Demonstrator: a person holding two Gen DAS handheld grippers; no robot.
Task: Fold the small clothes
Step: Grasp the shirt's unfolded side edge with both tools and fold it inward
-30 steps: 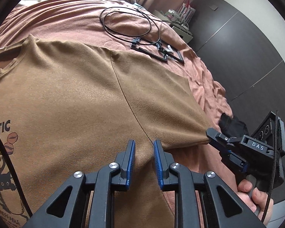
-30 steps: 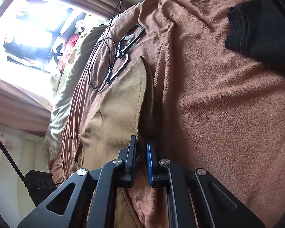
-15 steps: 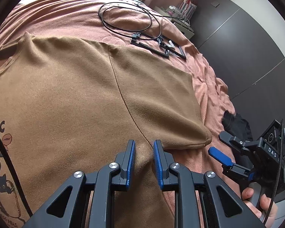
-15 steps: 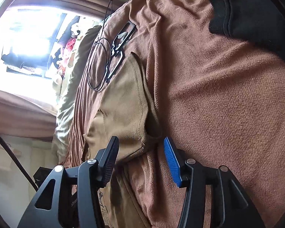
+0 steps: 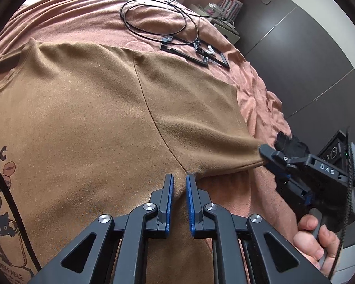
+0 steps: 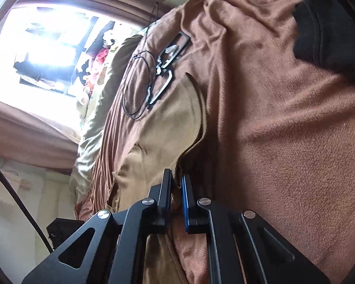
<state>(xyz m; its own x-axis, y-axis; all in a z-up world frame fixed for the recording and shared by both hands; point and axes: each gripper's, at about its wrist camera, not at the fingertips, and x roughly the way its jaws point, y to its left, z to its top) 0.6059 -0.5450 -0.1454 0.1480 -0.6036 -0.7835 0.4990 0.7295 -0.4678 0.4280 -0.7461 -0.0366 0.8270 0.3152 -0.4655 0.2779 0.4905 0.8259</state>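
Note:
A brown T-shirt (image 5: 87, 123) with a cat print lies spread on a pink blanket (image 5: 82, 16). My left gripper (image 5: 179, 177) is shut on the shirt's fabric at the armpit, just below the sleeve seam. My right gripper (image 5: 264, 152) is shut on the hem corner of the sleeve (image 5: 201, 108) and holds it slightly raised. In the right wrist view the right gripper (image 6: 176, 179) pinches the sleeve edge (image 6: 172, 127), with the sleeve stretching away from it.
A coiled black cable (image 5: 158, 16) and black frames (image 5: 196, 52) lie on the blanket beyond the shirt. A black garment (image 6: 329, 33) lies to the right. Dark cabinets (image 5: 295, 47) stand beside the bed. A bright window (image 6: 47, 54) shows far off.
My right gripper was shut, opened half a second ago, and has shut again on the sleeve corner. The left gripper has stayed shut in place on the shirt.

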